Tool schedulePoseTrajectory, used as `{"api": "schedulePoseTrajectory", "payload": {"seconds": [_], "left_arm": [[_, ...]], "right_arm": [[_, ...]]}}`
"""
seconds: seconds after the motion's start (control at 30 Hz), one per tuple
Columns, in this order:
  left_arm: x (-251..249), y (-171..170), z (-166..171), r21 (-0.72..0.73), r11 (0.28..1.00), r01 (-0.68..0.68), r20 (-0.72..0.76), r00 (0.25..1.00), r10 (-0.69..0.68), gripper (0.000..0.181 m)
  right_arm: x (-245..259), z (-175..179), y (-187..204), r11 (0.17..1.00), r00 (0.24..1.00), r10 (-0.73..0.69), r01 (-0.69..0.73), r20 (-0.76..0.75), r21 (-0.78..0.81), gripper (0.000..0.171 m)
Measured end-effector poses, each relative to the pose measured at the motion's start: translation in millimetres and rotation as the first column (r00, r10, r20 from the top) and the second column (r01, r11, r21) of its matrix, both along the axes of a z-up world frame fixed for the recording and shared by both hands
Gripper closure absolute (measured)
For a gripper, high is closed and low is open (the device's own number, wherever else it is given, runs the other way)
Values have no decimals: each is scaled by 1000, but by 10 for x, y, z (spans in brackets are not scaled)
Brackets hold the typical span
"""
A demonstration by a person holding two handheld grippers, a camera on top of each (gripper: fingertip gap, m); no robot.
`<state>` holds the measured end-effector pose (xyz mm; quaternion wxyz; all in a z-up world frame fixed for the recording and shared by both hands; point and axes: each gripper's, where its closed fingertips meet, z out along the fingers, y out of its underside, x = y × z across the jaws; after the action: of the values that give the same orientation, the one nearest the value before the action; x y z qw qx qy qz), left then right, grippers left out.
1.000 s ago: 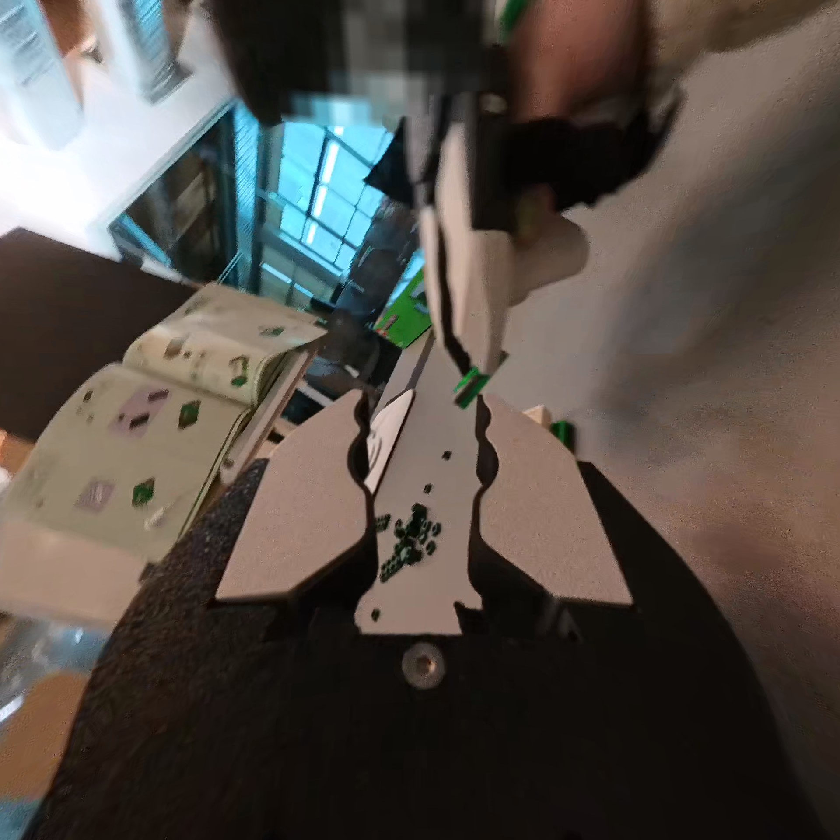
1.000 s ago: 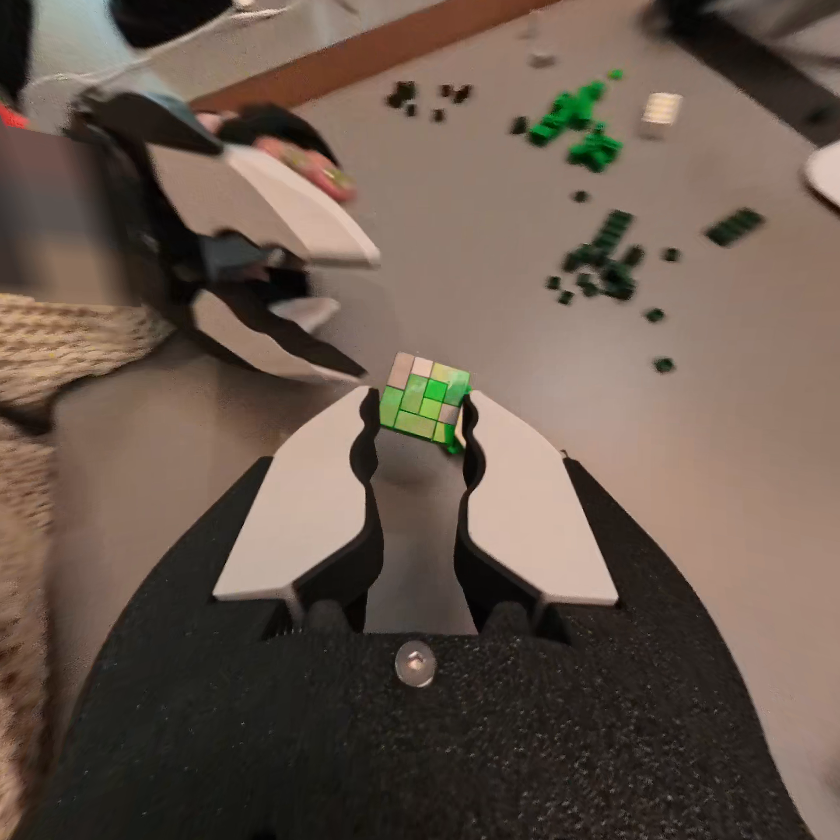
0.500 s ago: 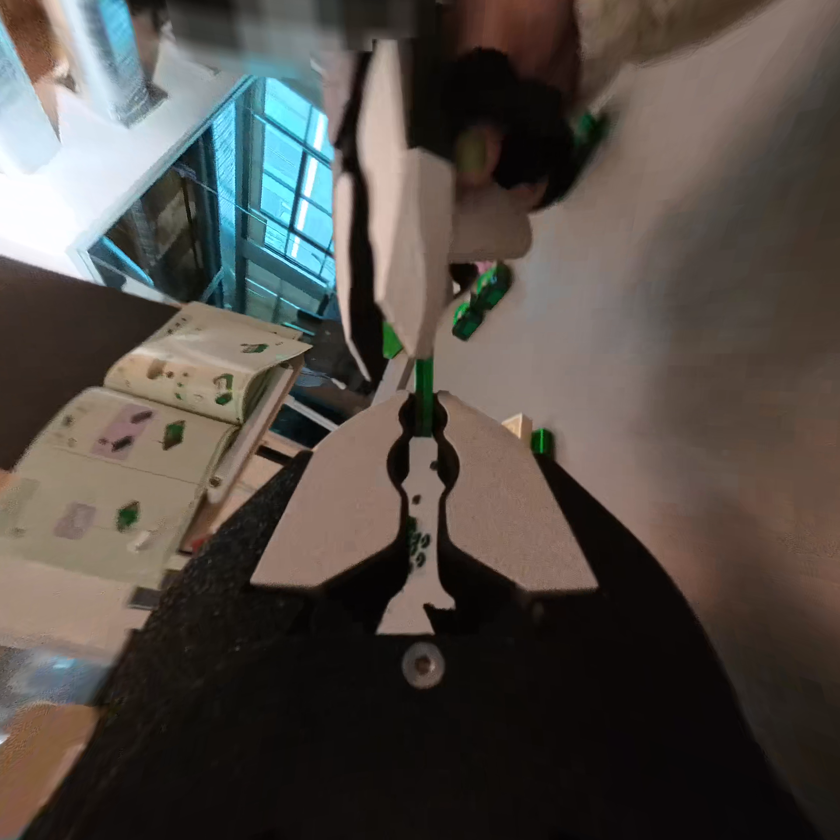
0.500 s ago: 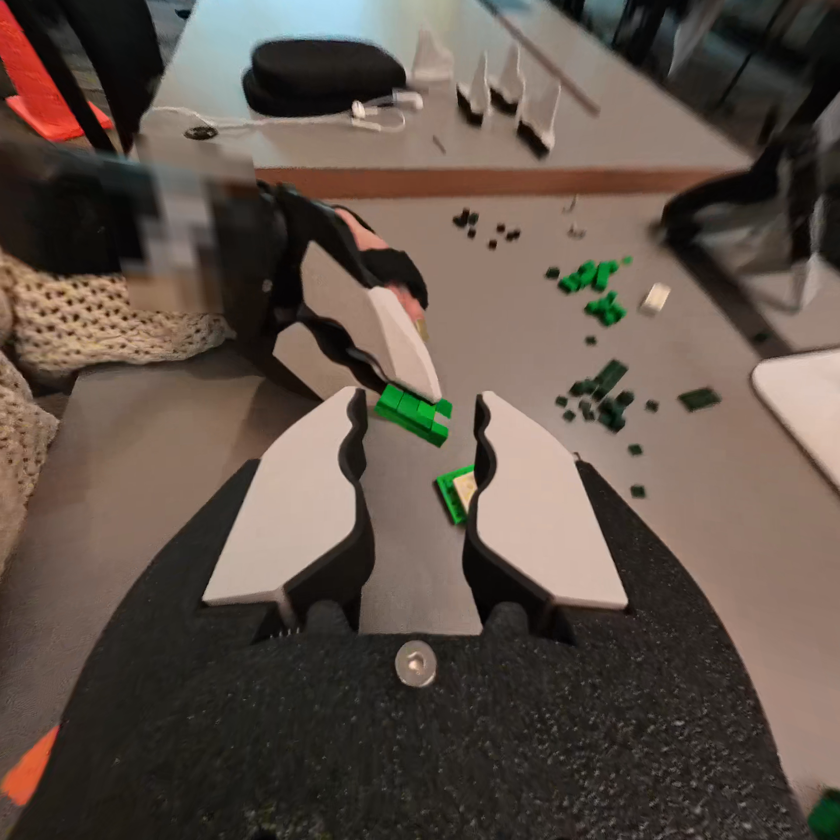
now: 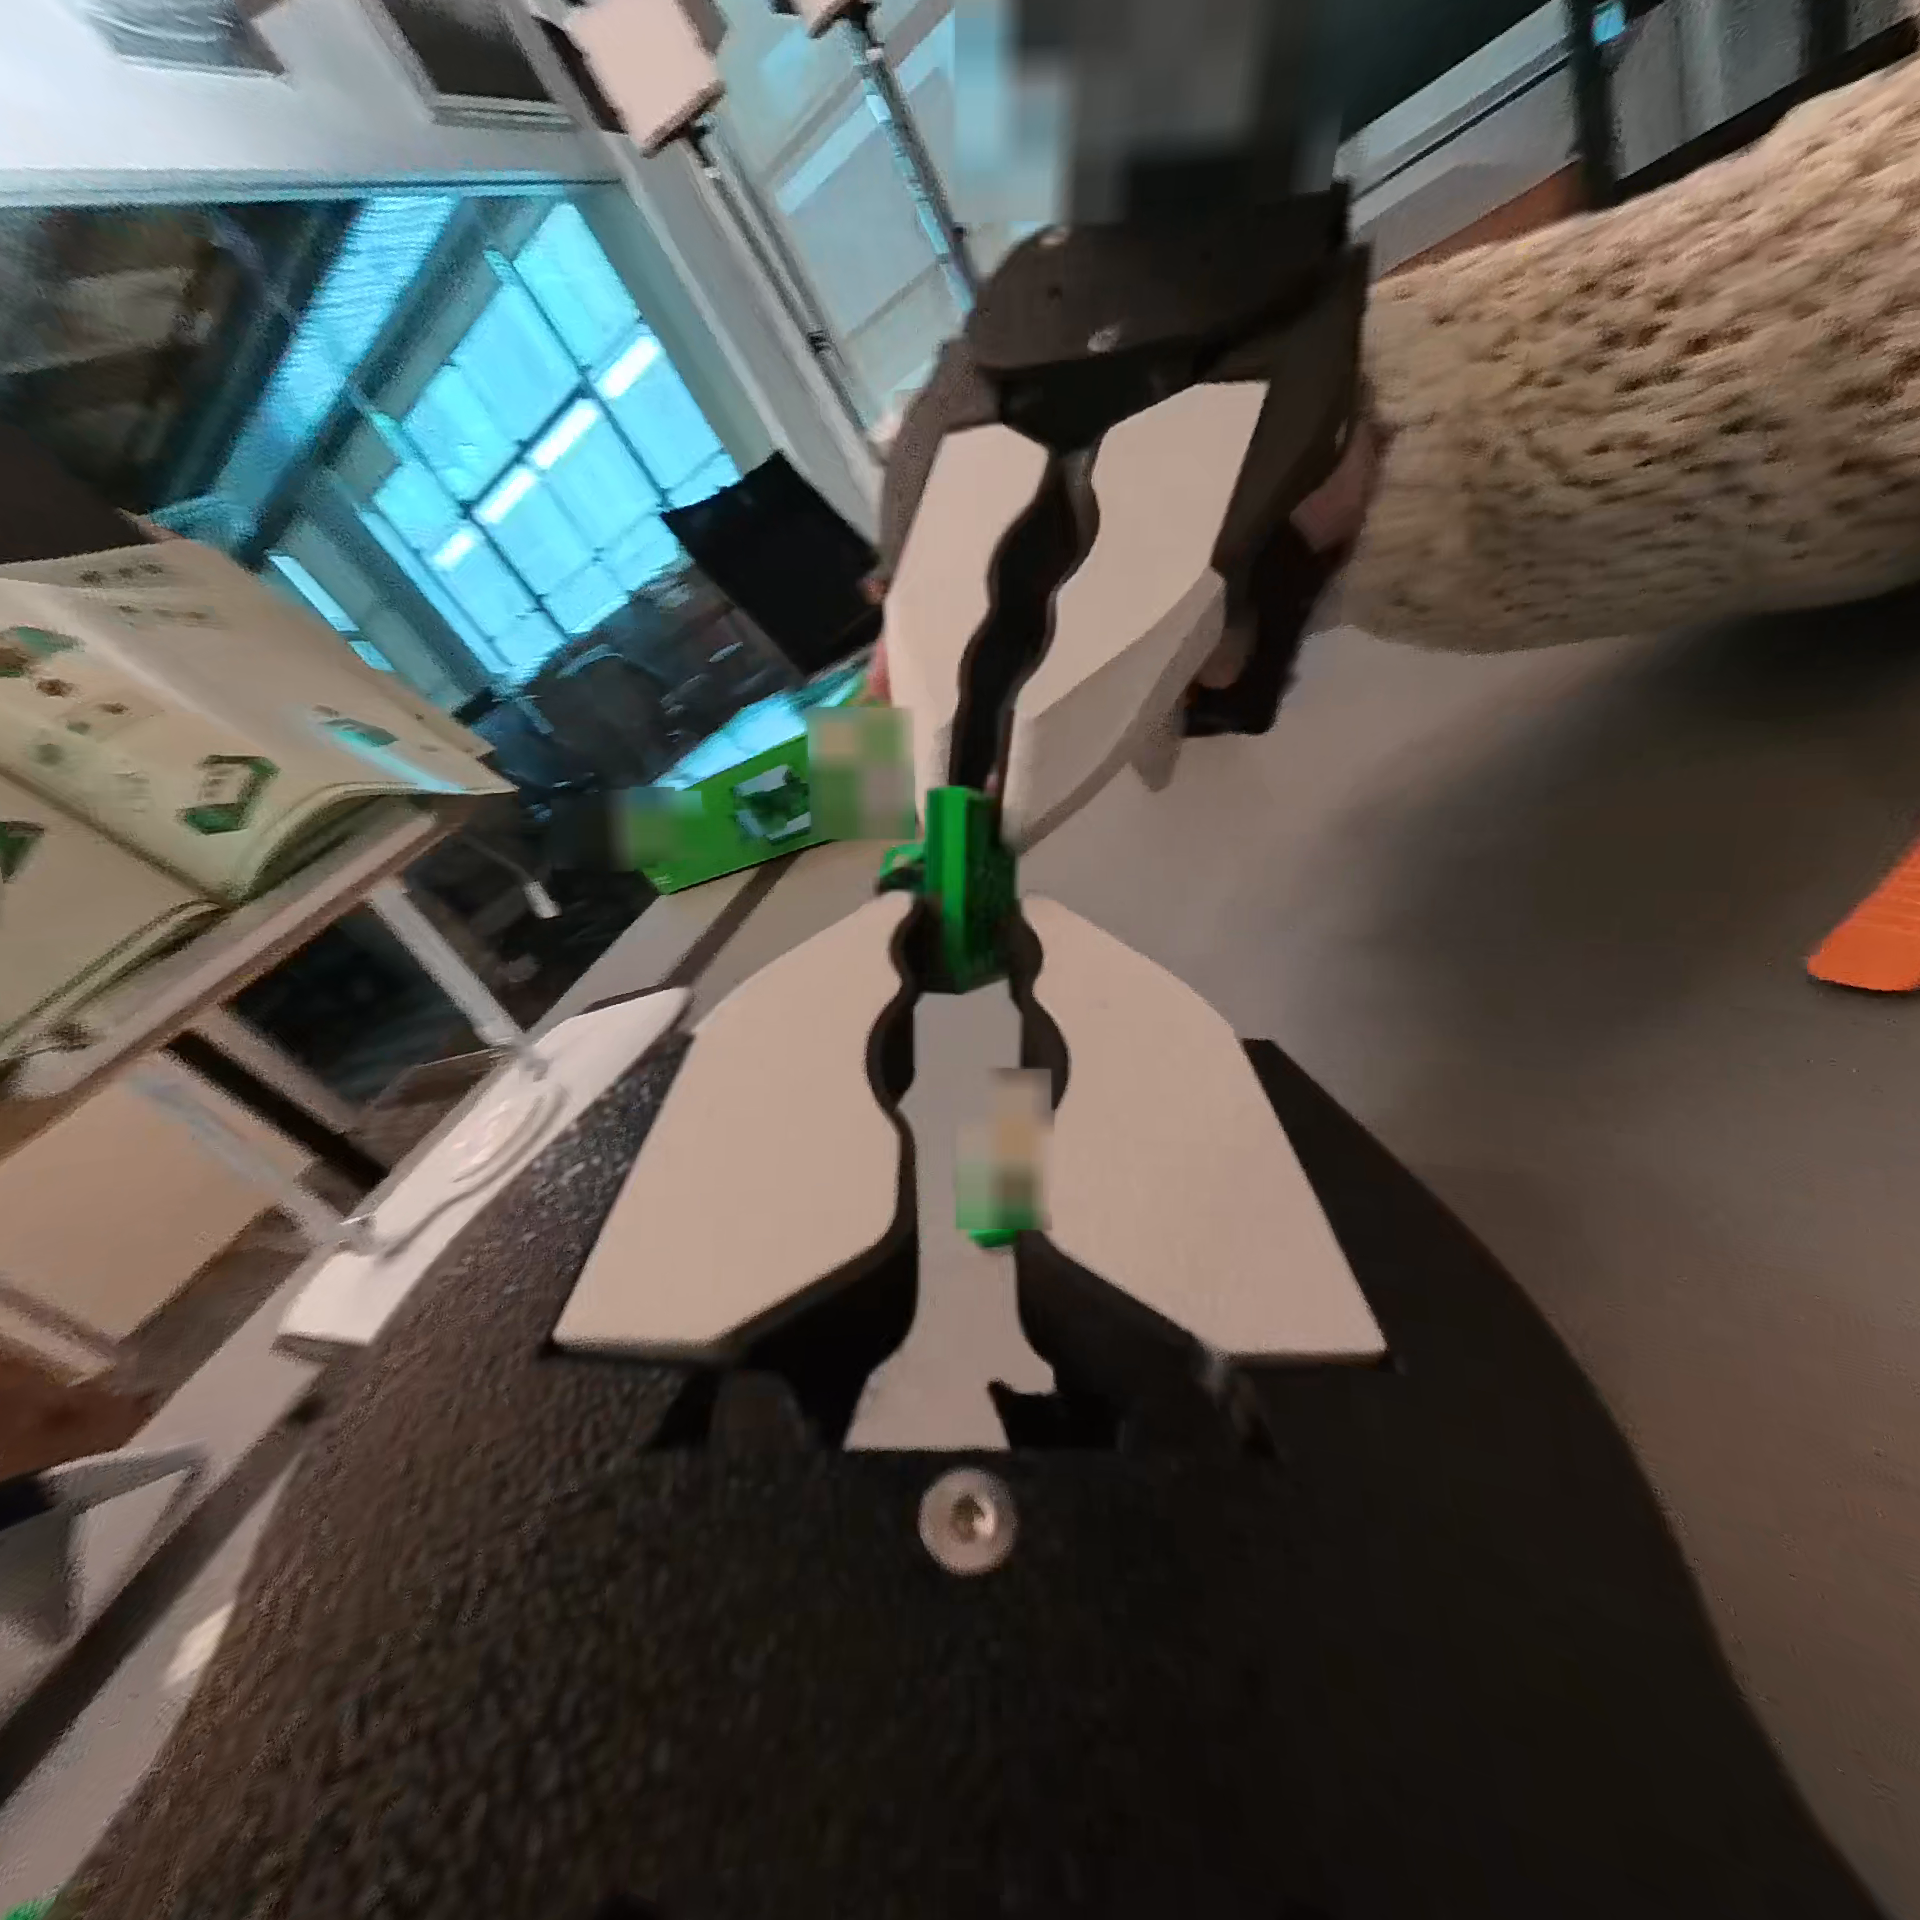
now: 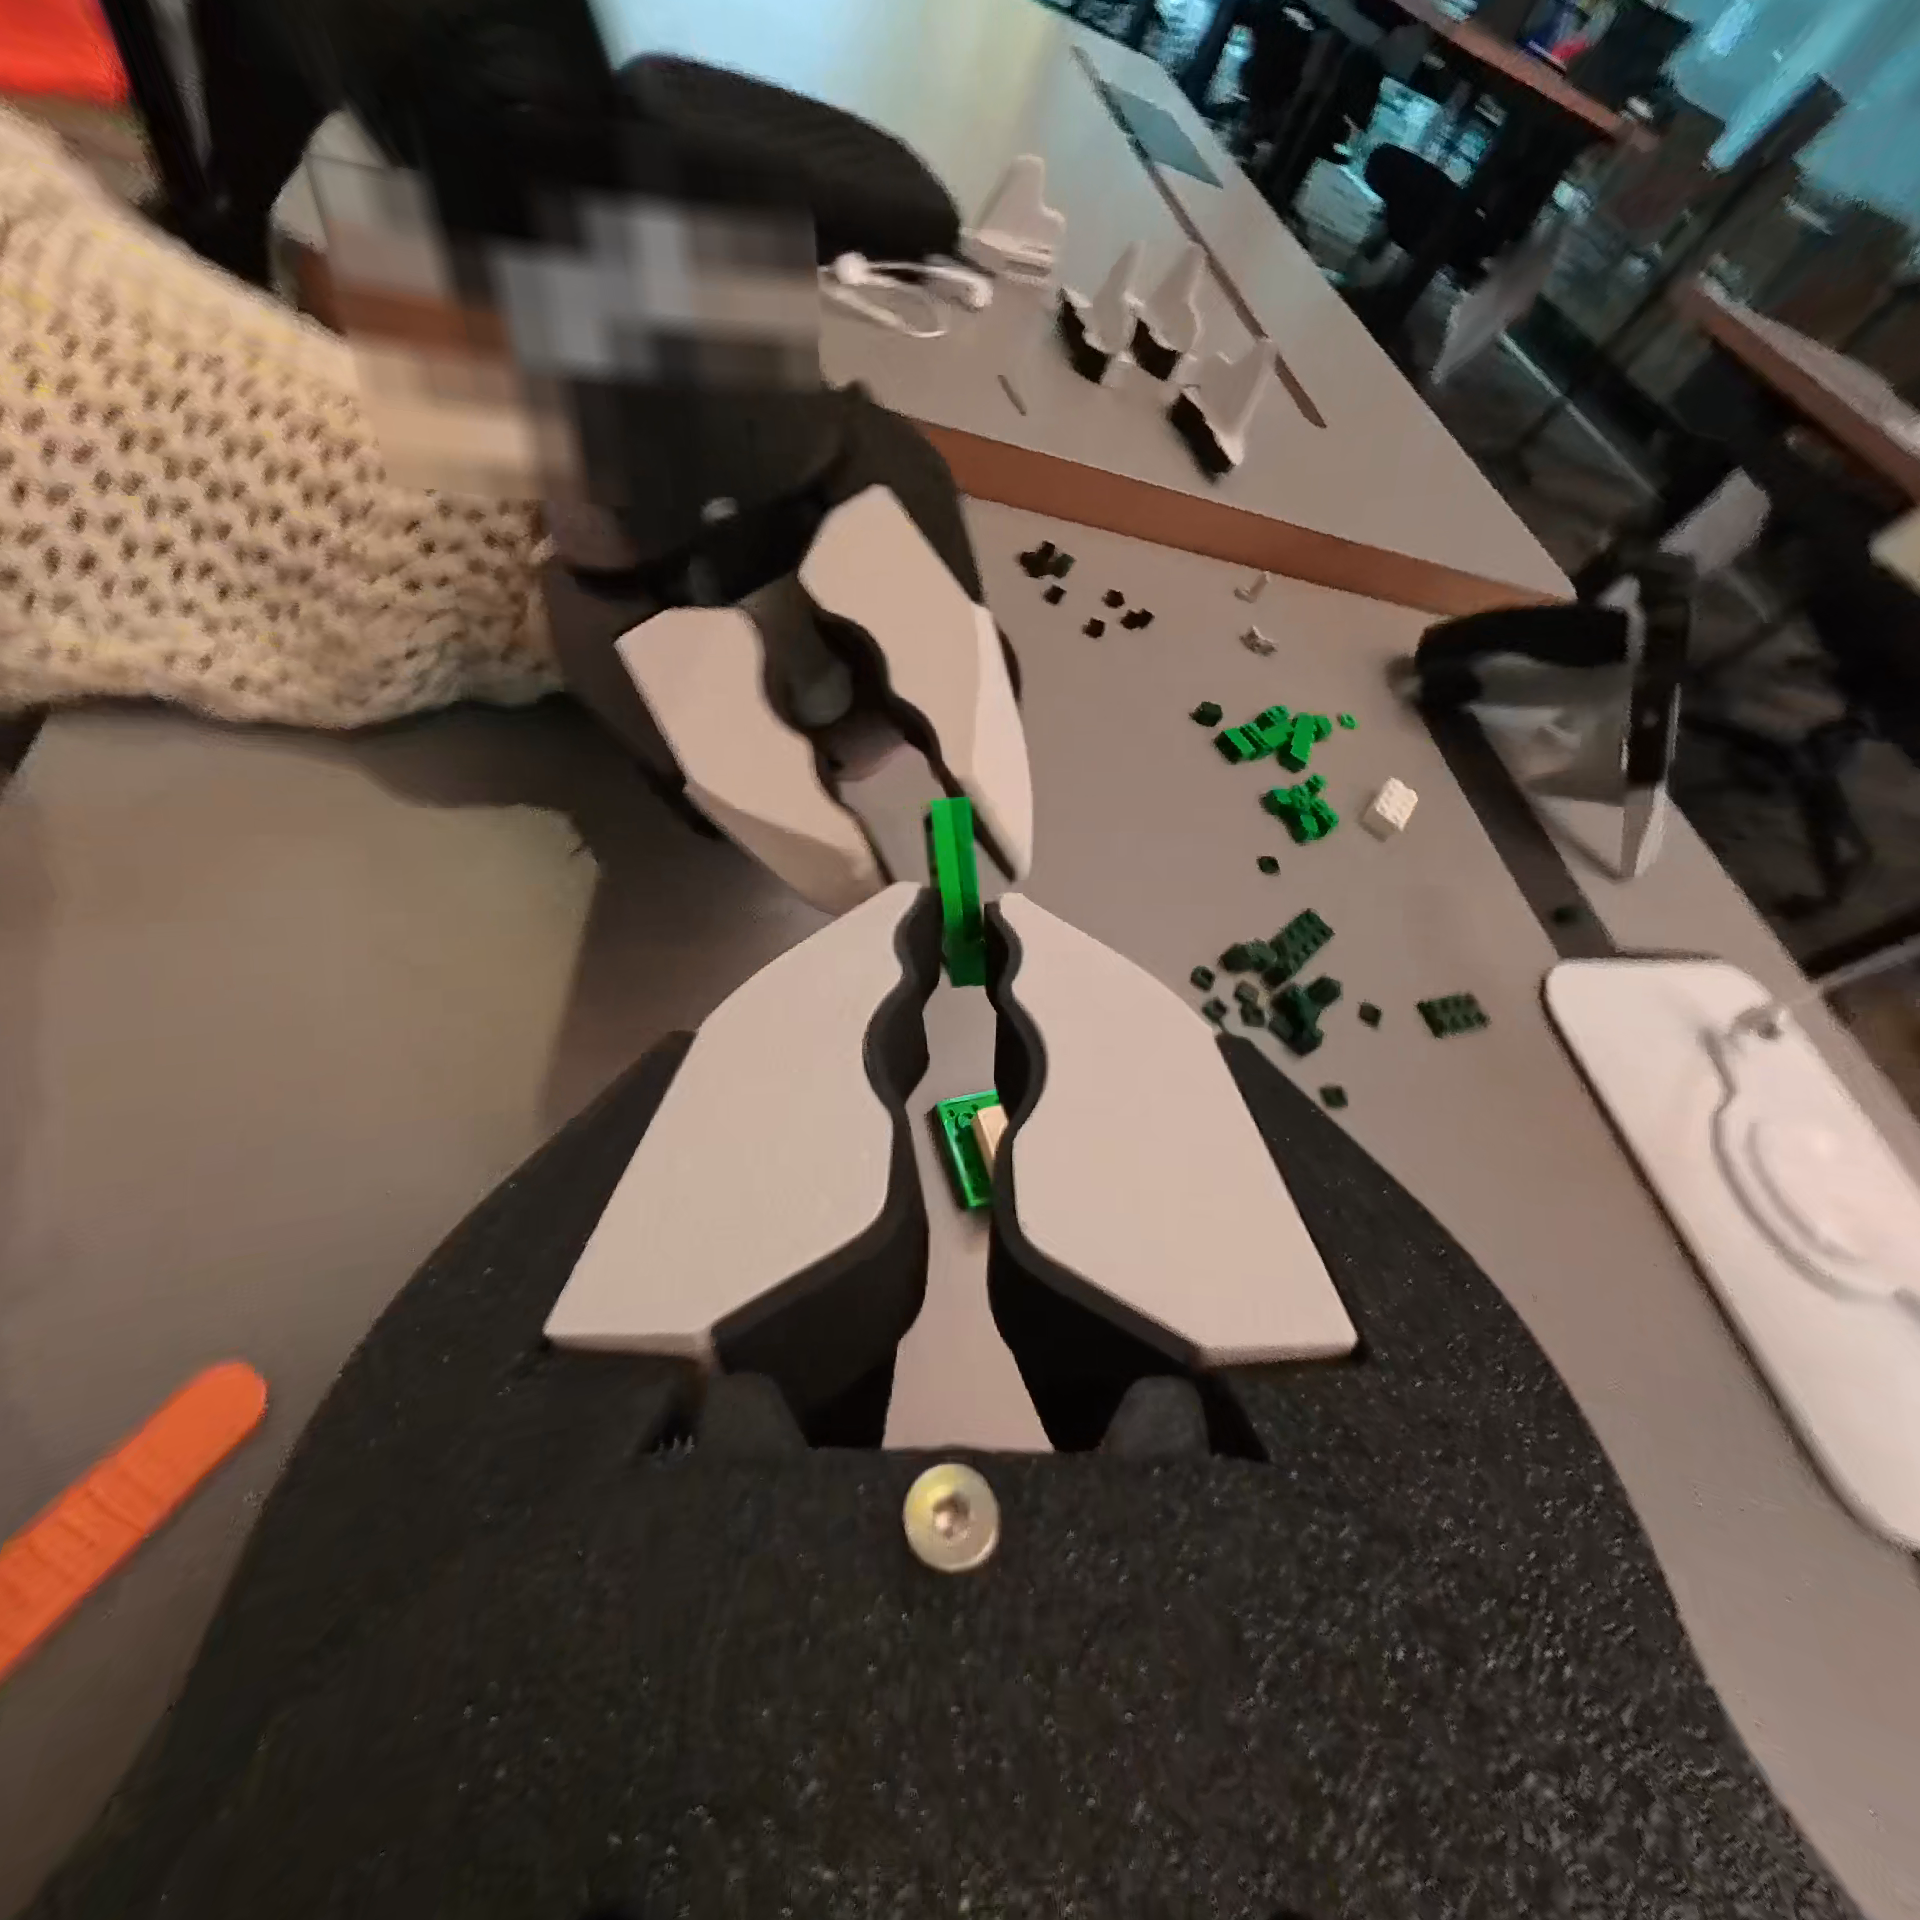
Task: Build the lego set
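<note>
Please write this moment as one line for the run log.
left gripper: shut on green lego plate | right gripper: shut on same plate | plate: edge-on, held above table | loose bricks: on table

No writing can be read in either view. An open booklet [image 5: 156, 727] at the left of the left wrist view bears small printed pictures in green, but its print is blurred beyond reading. A green box [image 5: 727, 821] behind it on the desk [image 5: 1507, 935] carries a printed picture, and parts of it are covered by mosaic patches. The white pad [image 6: 1745, 1195] on the desk in the right wrist view shows only a faint curved outline, no letters.
</note>
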<state>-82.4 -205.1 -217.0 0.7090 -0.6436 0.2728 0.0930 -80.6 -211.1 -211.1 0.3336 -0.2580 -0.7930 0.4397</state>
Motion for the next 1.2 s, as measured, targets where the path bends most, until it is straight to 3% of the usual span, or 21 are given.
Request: {"api": "schedulePoseTrajectory", "payload": {"seconds": [0.13, 0.3, 0.5, 0.67, 0.77, 0.87, 1.0, 1.2], "left_arm": [[-157, 46, 22, 76, 983, -169, -160, 971, 179, 136], [-166, 55, 60, 144, 962, -233, -257, 930, 263, 130], [-188, 30, 145, 180, 952, -246, -219, 934, 283, 133], [-188, 33, 154, 169, 954, -249, -223, 933, 283, 146], [-226, 34, 115, 136, 958, -252, -232, 932, 278, 146], [-417, -4, 38, 53, 959, -277, -203, 938, 282, 146], [-807, -136, -80, -126, 957, -261, 30, 963, 266, 146], [-1625, -440, -132, -191, 852, -488, 194, 832, 520, 146]], "right_arm": [[-116, 35, 106, 934, 985, -98, 140, 143, -328, 165], [-124, 168, 96, 652, 957, 62, 177, 285, -738, 165], [-116, 113, 43, 540, 928, 158, 206, 338, -816, 165], [-133, 139, 35, 451, 919, 214, 208, 331, -868, 165], [-182, 111, 58, 485, 933, 162, 207, 321, -849, 162], [-340, 103, 258, 613, 964, -1, 210, 266, -761, 143], [-725, 109, 584, 754, 963, -165, 263, 215, -602, 138], [-1677, -287, 796, 907, 914, -311, 367, 260, -206, 144]]}}
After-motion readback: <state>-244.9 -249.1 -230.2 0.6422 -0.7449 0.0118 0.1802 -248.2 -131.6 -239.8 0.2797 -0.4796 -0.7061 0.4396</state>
